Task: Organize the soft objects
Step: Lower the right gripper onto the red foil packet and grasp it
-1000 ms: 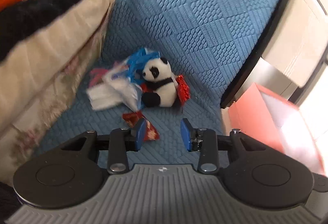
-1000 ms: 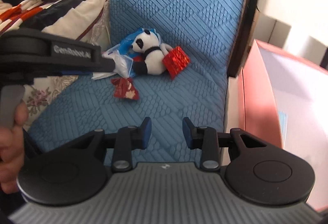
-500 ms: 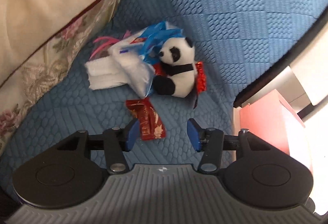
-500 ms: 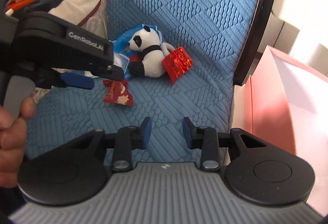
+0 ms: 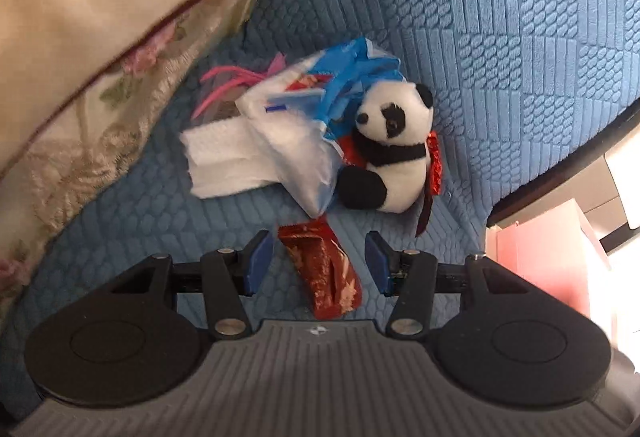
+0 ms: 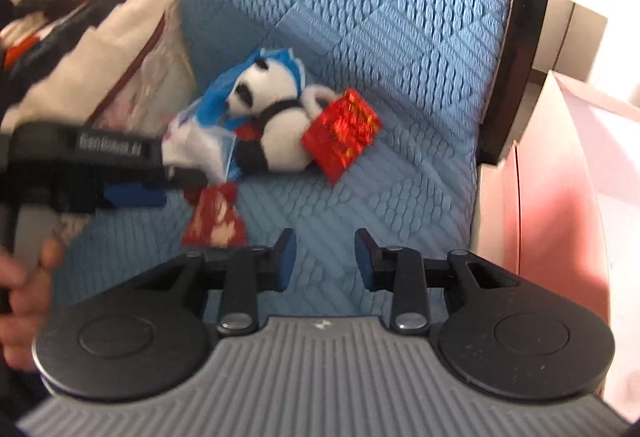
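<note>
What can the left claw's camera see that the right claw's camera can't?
Only the left wrist view shows pink strips and folded white tissues behind the plastic bag.

Only the right wrist view shows the person's hand and the striped blanket.

Both show the toy panda, the red packet and the blue cushion.
</note>
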Demonstrator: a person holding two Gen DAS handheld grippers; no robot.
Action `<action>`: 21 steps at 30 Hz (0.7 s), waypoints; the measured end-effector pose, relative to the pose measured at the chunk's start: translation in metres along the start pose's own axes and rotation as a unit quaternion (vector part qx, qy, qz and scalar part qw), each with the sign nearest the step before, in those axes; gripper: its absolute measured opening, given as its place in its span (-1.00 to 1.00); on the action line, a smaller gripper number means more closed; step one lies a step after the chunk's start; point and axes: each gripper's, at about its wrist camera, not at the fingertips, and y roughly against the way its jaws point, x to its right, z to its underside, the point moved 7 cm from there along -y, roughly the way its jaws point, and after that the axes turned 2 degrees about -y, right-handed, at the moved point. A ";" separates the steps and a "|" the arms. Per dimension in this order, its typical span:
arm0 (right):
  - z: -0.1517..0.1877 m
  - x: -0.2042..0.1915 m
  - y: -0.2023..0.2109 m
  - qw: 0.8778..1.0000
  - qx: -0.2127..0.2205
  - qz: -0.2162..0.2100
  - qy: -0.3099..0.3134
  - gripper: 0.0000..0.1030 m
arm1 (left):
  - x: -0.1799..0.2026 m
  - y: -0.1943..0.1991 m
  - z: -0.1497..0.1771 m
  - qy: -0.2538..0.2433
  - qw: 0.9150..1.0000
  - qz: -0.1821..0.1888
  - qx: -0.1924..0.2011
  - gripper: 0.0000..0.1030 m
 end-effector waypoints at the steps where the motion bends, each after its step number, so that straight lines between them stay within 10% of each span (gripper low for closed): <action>1: -0.005 0.001 -0.003 1.000 0.004 -0.003 0.001 -0.32 | 0.002 -0.002 0.001 -0.005 1.000 -0.002 -0.001 0.11; 13: -0.052 -0.002 -0.058 0.998 0.006 -0.060 -0.018 -0.30 | 0.012 -0.010 0.013 -0.036 0.999 -0.016 0.013 0.11; 21: -0.052 -0.008 -0.082 1.000 0.020 -0.005 0.021 -0.45 | 0.023 -0.014 0.020 -0.070 0.997 -0.023 0.014 0.10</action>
